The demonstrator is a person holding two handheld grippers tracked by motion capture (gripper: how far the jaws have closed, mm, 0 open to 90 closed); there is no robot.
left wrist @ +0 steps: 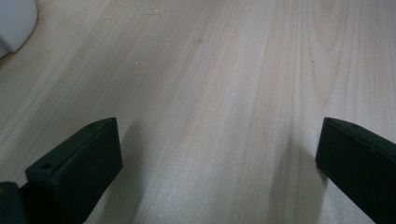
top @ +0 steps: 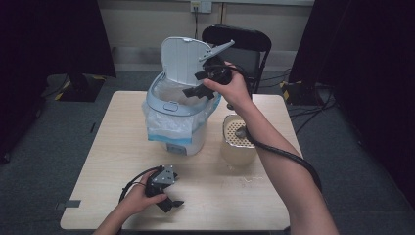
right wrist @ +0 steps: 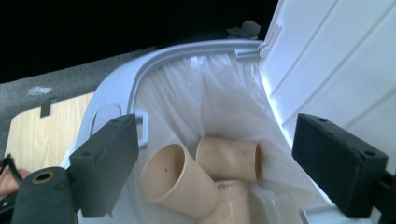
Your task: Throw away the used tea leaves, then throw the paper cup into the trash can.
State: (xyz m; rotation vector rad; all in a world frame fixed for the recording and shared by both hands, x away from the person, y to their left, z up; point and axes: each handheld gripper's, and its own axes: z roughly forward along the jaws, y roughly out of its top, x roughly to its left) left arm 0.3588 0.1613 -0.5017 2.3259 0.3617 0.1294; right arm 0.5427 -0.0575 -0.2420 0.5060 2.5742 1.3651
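Note:
A white-and-pale-blue bin (top: pixel 169 105) with a white bag liner (right wrist: pixel 219 88) stands at the back middle of the table, its lid (top: pixel 183 56) tipped up. My right gripper (top: pixel 193 91) hangs over the bin's mouth and points down into it. In the right gripper view the right gripper (right wrist: pixel 217 128) is open with nothing between its jaws. Below it, three beige paper cups (right wrist: pixel 175 179) lie on their sides in the liner. My left gripper (top: pixel 171 204) rests low on the table near the front edge. In its own view the left gripper (left wrist: pixel 219 126) is open over bare wood.
A beige jug-like container (top: pixel 238 142) with a perforated insert stands right of the bin, under my right forearm. A black chair (top: pixel 244 41) is behind the wooden table (top: pixel 122 161). The bin's white base (left wrist: pixel 14 23) shows in the left gripper view's corner.

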